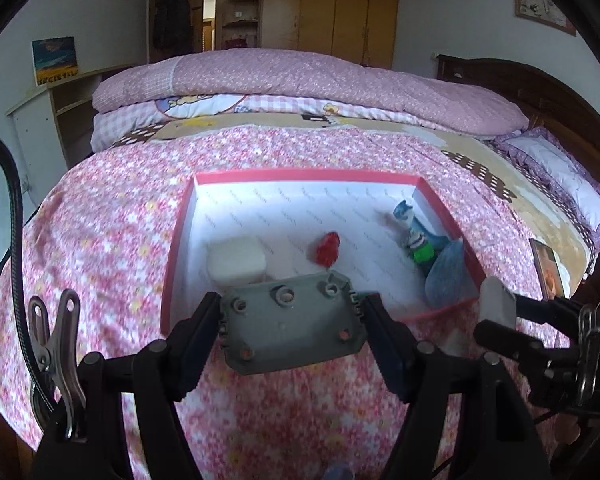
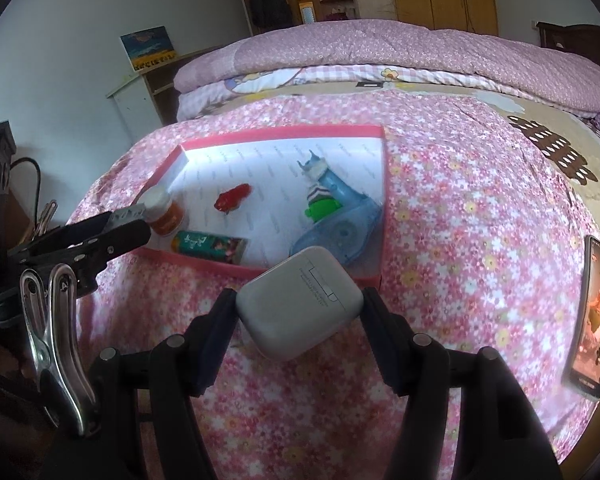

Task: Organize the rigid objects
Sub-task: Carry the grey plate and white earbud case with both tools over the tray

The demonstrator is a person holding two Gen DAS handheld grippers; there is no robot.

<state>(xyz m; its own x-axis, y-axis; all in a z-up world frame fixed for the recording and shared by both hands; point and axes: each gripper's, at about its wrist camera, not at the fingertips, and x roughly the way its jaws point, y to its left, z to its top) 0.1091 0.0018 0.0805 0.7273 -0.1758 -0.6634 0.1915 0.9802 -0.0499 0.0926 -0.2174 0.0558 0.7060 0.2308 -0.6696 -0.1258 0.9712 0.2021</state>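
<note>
My left gripper (image 1: 292, 308) is shut on a grey plastic plate with bolt holes (image 1: 296, 328), held just above the near rim of a pink box (image 1: 300, 174). My right gripper (image 2: 300, 300) is shut on a white-grey earbud case (image 2: 296, 308), in front of the box (image 2: 284, 133) near its right corner. Lying in the box are a red toy (image 2: 232, 196), a green-and-blue figure (image 2: 320, 200), a blue tape dispenser (image 2: 340, 236), a white-capped orange bottle (image 2: 166, 214) and a green tube (image 2: 208, 246).
The box sits on a pink flowered bedspread (image 2: 460, 208). A phone (image 2: 594, 320) lies on the bed to the right. Folded quilts (image 1: 300, 80) are stacked behind the box, with a pillow (image 1: 556, 176) at the far right. A wardrobe and shelves stand beyond the bed.
</note>
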